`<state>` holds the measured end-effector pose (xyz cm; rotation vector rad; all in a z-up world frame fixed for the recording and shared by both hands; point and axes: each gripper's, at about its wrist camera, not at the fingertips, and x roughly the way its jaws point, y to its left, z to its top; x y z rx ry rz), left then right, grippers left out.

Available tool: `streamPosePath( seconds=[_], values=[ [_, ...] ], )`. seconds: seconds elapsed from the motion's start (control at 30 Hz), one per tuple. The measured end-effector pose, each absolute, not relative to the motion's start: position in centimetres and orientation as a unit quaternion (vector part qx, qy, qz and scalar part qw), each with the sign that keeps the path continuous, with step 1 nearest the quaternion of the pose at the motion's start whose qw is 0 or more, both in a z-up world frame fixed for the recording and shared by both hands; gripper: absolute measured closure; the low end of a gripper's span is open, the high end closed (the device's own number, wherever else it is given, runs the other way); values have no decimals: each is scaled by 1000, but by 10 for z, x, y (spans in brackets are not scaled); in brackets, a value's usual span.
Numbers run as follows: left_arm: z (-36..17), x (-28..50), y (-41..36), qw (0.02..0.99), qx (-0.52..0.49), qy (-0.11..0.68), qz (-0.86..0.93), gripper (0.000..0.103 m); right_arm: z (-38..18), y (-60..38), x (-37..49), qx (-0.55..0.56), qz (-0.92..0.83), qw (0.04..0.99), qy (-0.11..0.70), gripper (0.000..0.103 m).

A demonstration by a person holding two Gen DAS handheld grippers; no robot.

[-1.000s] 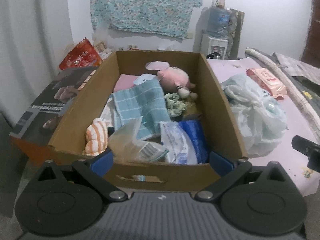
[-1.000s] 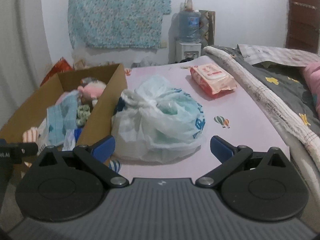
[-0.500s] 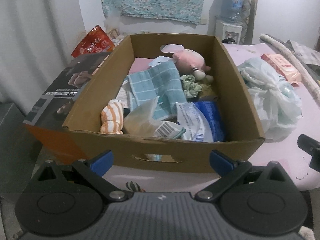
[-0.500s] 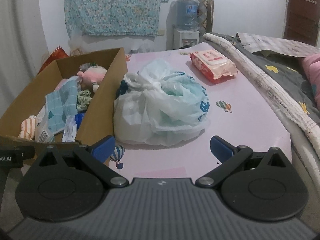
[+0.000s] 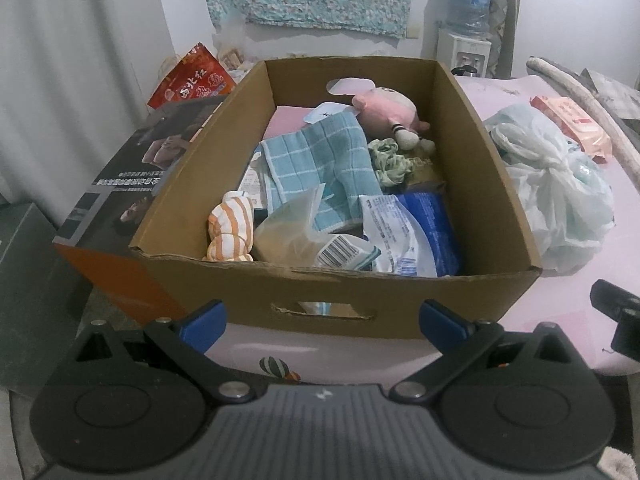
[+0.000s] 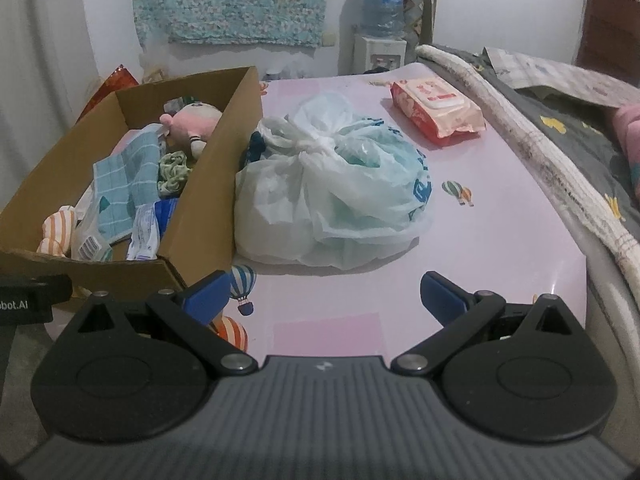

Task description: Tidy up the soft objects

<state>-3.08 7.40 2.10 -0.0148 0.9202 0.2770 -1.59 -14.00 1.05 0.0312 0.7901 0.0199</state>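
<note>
A cardboard box (image 5: 340, 304) sits on the pink table and holds a pink plush toy (image 5: 386, 114), a blue checked towel (image 5: 320, 160), an orange striped cloth (image 5: 232, 232), a green scrunchie (image 5: 390, 160) and plastic packets (image 5: 404, 232). My left gripper (image 5: 322, 322) hangs open just in front of the box's near wall, nothing between its fingers. A tied white plastic bag (image 6: 332, 184) lies right of the box (image 6: 208, 184). My right gripper (image 6: 324, 298) is open above the table's front edge, short of the bag. A pink wipes pack (image 6: 436, 112) lies farther back.
A dark printed carton (image 5: 132, 172) and a red snack bag (image 5: 192, 80) stand left of the box. A bed with a grey quilt (image 6: 568, 144) borders the table on the right. A water dispenser (image 6: 380, 24) stands against the back wall.
Both grippers have drawn back and risen. The box and the bag now sit farther off, and more of the table's front edge shows. Both stay open and empty.
</note>
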Motion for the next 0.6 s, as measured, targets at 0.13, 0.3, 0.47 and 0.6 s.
streamPosePath(
  seconds=[0.13, 0.3, 0.47, 0.6],
  values=[
    [20, -30, 74, 886, -7, 444, 133, 0, 9, -141, -15, 25, 12, 921, 390, 1],
    [19, -29, 73, 885, -4, 446, 131, 0, 7, -140, -13, 33, 16, 917, 398, 1],
    [18, -26, 74, 884, -2, 449, 129, 0, 6, -139, -12, 33, 19, 915, 401, 1],
    [17, -25, 72, 883, 0, 451, 128, 0, 4, -138, -11, 31, 18, 914, 405, 1]
  ],
)
